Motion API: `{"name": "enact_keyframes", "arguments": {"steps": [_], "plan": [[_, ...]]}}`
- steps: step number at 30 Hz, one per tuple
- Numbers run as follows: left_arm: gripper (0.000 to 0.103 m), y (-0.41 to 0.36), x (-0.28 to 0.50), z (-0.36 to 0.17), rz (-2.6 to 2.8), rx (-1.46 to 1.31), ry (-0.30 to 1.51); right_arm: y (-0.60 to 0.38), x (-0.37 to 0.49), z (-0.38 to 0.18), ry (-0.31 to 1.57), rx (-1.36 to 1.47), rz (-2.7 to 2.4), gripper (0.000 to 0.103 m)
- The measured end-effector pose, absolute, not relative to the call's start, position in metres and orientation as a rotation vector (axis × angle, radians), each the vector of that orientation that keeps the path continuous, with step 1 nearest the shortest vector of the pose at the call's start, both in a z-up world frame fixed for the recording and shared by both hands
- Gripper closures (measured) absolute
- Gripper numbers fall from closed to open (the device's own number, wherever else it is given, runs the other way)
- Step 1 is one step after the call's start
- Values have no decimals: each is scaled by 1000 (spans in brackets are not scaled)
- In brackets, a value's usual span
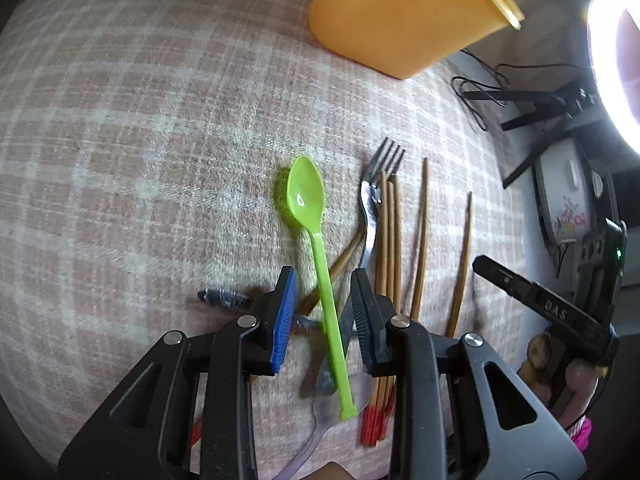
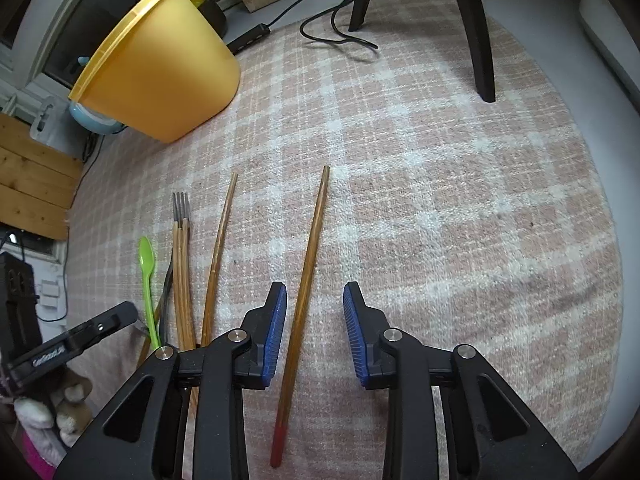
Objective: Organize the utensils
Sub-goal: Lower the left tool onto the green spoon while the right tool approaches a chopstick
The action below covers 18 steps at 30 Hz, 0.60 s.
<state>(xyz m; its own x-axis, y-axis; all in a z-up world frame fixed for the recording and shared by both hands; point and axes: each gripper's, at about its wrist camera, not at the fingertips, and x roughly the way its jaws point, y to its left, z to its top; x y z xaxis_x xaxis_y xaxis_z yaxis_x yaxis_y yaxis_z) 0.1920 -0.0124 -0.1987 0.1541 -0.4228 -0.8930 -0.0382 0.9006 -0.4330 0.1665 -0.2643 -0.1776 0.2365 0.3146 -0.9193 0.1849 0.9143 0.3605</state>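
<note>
Left gripper (image 1: 323, 312): pointing steeply down over a checked pink-and-cream cloth (image 1: 140, 160). Jaws narrowed but not gripping; the handle of a green spoon (image 1: 316, 248) runs between them with a gap on either side. The spoon's bowl lies ahead of the gripper, hollow up. Under the handle: a dark pen-like item (image 1: 224, 298) sticking out left of the left finger, and a clear spoon (image 1: 340, 404) close to the camera.

Just right of that gripper: a metal fork (image 1: 374, 200), tines away, with a bundle of red-tipped chopsticks (image 1: 388, 260) lying against it. Two single chopsticks lie further right, apart from each other.

Ahead, well beyond the utensils: an orange tub (image 1: 400, 16) standing on the cloth.

Right gripper (image 2: 315, 334): also aimed down at the cloth, jaws part-way in, holding nothing. One single chopstick (image 2: 308, 280) lies lengthwise between its fingers, nearer the left pad and touching neither, red end toward the camera. The second single chopstick (image 2: 218, 256) lies just left of that gripper.
</note>
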Motion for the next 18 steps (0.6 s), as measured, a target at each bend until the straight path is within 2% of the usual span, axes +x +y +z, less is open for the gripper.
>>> {"name": "enact_keyframes", "arguments": {"steps": [4,12,18], "plan": [[75,-12,198,-206,-262,-417,1411,-266,170,-185,1365,455,97,80],[75,-23,206,-207,-247,-389,1393,-267,170,-189,1374,434,121,80],[89,-25,211,-211,-236,-370,1376,-260,180,-192,1383,423,114,80]]}}
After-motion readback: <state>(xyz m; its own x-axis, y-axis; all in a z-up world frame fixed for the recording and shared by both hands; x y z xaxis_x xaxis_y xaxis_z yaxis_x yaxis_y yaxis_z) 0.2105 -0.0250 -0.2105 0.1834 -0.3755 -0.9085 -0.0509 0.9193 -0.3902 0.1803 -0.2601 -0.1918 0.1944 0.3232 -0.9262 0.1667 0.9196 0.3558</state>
